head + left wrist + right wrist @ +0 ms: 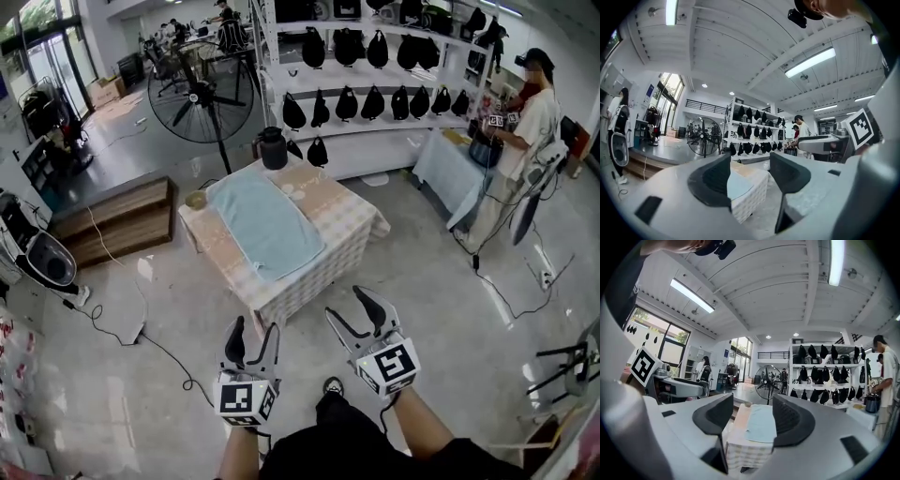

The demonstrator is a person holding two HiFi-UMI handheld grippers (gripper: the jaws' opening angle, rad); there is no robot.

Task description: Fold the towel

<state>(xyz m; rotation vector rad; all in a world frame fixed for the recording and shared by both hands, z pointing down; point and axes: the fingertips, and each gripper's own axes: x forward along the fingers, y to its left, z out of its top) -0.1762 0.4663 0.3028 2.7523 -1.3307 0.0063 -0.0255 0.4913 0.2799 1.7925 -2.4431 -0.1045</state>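
The light-blue towel (pixel 267 225) lies flat and unfolded along the checked table (pixel 349 217), leaving the cloth bare on either side. A black jug (pixel 273 147) and a small bowl (pixel 196 199) stand at the far edge, clear of the towel.

The left gripper (pixel 252 334) and right gripper (pixel 345 302) are held side by side, well short of the table. Both point level toward the towel's near edge. Each has its jaws spread wide with nothing between them (only the distant table shows through the gap), presumably ready to take the two near corners.

No fold is made yet.
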